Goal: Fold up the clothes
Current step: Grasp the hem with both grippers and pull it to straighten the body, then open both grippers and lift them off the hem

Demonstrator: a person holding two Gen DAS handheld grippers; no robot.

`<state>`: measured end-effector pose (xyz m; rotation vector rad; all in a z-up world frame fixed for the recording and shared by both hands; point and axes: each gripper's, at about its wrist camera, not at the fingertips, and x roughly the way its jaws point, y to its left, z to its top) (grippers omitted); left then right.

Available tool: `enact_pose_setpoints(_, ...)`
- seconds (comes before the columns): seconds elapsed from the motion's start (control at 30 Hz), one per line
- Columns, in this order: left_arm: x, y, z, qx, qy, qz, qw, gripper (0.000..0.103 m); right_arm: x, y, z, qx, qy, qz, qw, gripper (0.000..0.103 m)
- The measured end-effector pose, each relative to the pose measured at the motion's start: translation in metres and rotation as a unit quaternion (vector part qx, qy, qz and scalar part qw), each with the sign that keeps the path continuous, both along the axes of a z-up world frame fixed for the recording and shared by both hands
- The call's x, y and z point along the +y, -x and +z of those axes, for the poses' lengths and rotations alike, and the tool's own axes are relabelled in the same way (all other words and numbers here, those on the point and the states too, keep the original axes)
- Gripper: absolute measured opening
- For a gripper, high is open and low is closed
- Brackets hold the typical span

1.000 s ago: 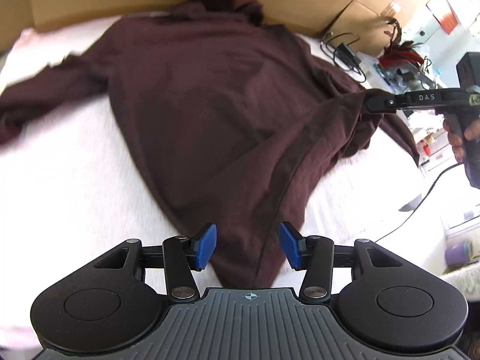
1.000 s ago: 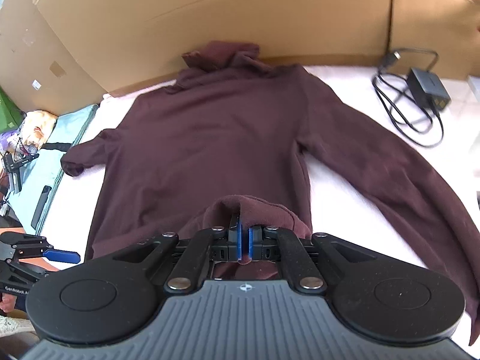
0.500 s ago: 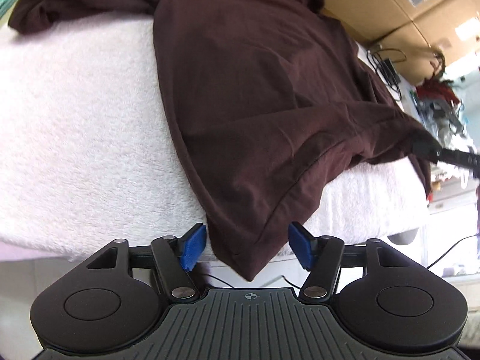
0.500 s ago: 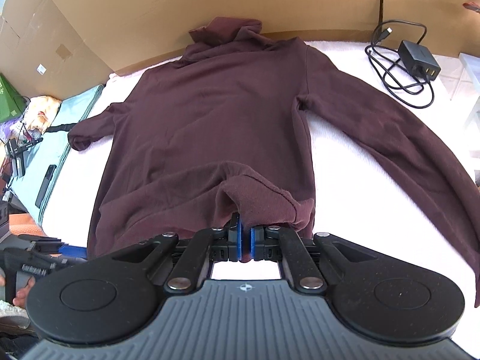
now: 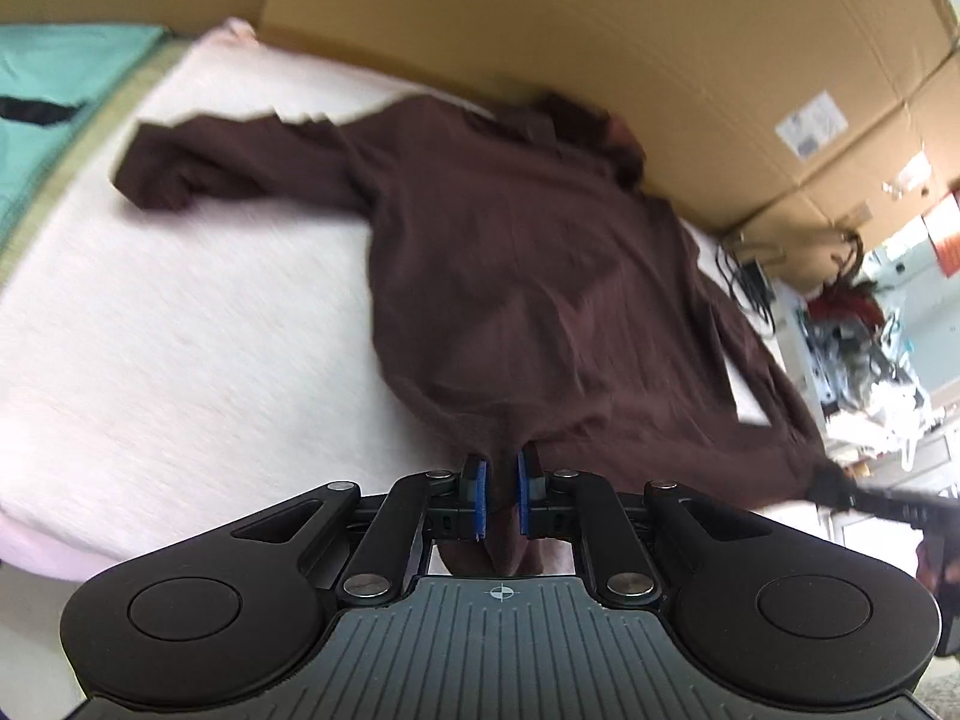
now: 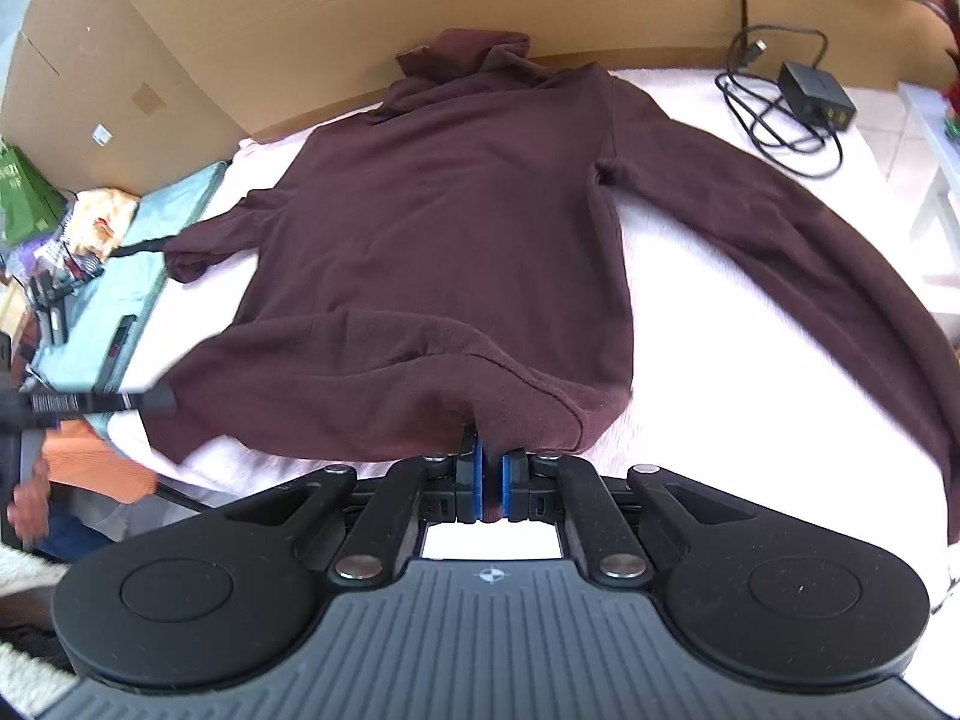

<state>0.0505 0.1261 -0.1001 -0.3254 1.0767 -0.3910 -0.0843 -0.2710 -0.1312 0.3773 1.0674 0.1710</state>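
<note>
The left tool (image 5: 498,495) has just been closing: its blue pads, wide apart a second ago with the maroon hoodie (image 6: 456,228)'s hem corner loose between them, now pinch that hem. The hem, flat on the white worktop (image 5: 180,360) earlier, now seems lifted between both tools, though the left view is blurred.

Cardboard boxes (image 6: 372,6) standing along the far edge, one with a white label (image 5: 811,123) at right. White towelling cover (image 6: 708,324) spread across the surface. Black charger with coiled cable (image 6: 798,102) lying at the far right on the cover. Teal cloth (image 6: 114,288) stretched along the left side, a dark strap across it. Green bag (image 6: 24,198) and mixed clutter further left. Blurred red and white clutter (image 5: 864,324) beyond the right edge.
</note>
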Motion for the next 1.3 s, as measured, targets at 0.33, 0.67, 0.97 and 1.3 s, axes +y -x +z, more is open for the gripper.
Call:
enact_pose_setpoints(0.33, -0.001, 0.025, -0.017, 0.033, -0.068, -0.111, 0.9909, 0.011, 0.018, 0.046, -0.01, 0.061, -0.015, 0.005, 0.998, 0.007)
enact_pose_setpoints(0.67, 0.021, 0.013, -0.023, 0.054, -0.116, -0.105, 0.9862, 0.041, 0.011, 0.045, -0.028, 0.104, 0.051, -0.008, 0.993, 0.011)
enact_pose_setpoints(0.97, -0.074, -0.043, -0.019, -0.033, -0.059, -0.16, 0.9849, 0.062, 0.054, -0.041, -0.026, -0.011, 0.01, 0.053, 0.999, 0.028)
enact_pose_setpoints(1.3, -0.123, -0.038, -0.08, 0.012, -0.129, -0.241, 0.9619, 0.065, 0.124, -0.105, -0.087, -0.022, 0.048, 0.13, 0.99, 0.026)
